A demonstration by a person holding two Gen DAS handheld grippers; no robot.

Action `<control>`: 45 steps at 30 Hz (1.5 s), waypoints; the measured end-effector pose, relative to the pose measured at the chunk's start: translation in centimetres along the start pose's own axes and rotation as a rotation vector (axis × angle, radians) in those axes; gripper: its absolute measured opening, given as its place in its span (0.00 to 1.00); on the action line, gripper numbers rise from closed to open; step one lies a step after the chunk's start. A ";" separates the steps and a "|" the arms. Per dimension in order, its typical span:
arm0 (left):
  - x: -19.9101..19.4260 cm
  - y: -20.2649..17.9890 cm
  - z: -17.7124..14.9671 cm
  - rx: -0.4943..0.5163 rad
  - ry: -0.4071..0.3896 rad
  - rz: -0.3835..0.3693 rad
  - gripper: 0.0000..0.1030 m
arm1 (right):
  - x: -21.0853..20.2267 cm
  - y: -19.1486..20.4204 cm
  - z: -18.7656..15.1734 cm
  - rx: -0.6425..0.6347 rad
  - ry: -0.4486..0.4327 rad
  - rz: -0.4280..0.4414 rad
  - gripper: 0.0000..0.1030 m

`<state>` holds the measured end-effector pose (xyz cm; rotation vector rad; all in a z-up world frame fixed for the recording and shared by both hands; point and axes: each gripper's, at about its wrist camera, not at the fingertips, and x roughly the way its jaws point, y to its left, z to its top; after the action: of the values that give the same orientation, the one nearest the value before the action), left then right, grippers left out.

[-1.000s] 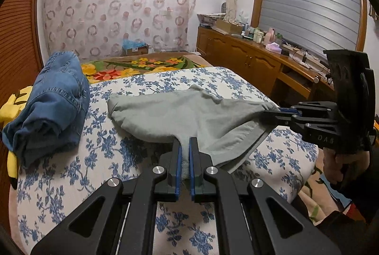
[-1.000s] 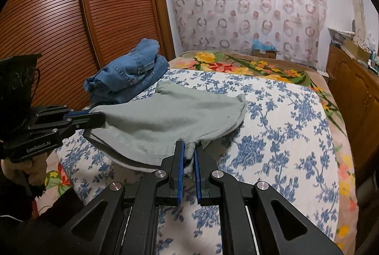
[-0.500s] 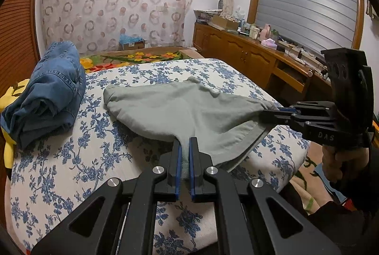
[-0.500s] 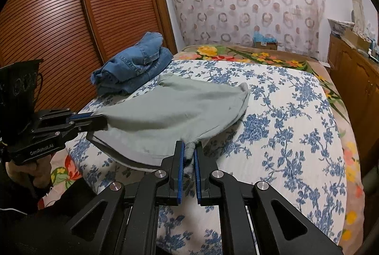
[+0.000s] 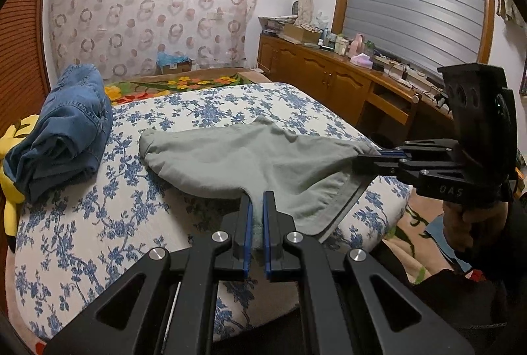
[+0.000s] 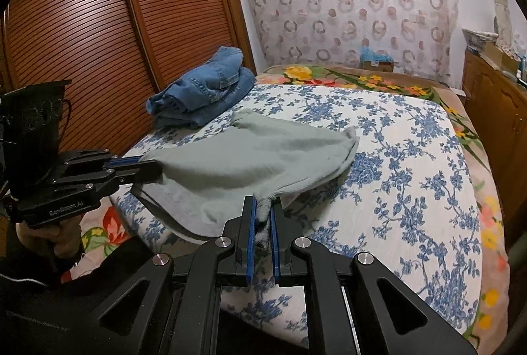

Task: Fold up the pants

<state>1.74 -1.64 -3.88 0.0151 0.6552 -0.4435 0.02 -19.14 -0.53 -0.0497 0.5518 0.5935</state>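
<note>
Grey-green pants (image 5: 237, 157) lie spread on the bed with the blue-flowered cover (image 5: 98, 216), their near edge lifted off it. My left gripper (image 5: 258, 206) is shut on one corner of that edge. My right gripper (image 6: 262, 210) is shut on the other corner, with cloth bunched between its pads. In the left wrist view the right gripper (image 5: 369, 157) shows at the right, clamped on the pants. In the right wrist view the left gripper (image 6: 148, 168) shows at the left, clamped on the pants (image 6: 257, 157). The far end of the pants rests on the bed.
A pile of blue jeans (image 5: 66, 131) lies at the bed's left side, by the brown slatted wardrobe doors (image 6: 98, 25). A yellow soft toy (image 5: 10, 157) lies beside the jeans. A wooden sideboard (image 5: 346, 84) with clutter stands right of the bed.
Both grippers have pulled back toward the foot of the bed with the pants' edge, dragging the pants nearer. Both grips are unchanged.
</note>
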 end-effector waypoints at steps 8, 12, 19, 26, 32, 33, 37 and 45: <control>-0.4 -0.2 -0.7 -0.011 0.013 -0.025 0.06 | -0.8 0.7 -0.4 -0.002 0.000 0.018 0.07; 0.2 0.3 -0.3 -0.021 0.009 -0.021 0.06 | -0.3 0.8 0.0 -0.002 -0.006 0.011 0.07; 2.2 2.1 2.9 -0.006 -0.022 0.040 0.06 | 1.4 0.6 2.2 -0.040 -0.064 -0.049 0.07; 3.7 4.1 5.5 -0.026 -0.047 0.073 0.06 | 3.8 -0.2 4.3 -0.042 -0.104 -0.082 0.07; 5.9 5.7 6.2 -0.044 -0.014 0.106 0.06 | 7.1 -1.9 4.9 0.006 -0.073 -0.100 0.07; 6.3 5.9 6.1 -0.047 -0.007 0.109 0.06 | 7.8 -2.2 4.9 0.018 -0.062 -0.097 0.07; 7.6 6.8 5.5 -0.067 0.023 0.121 0.06 | 10.3 -2.9 5.3 0.031 -0.019 -0.110 0.07; 8.6 7.7 5.1 -0.097 0.048 0.132 0.13 | 13.2 -3.5 6.2 0.043 0.026 -0.124 0.07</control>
<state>13.88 1.23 -5.82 -0.0233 0.7183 -0.2847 14.00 -13.94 -2.27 -0.0508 0.5826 0.4603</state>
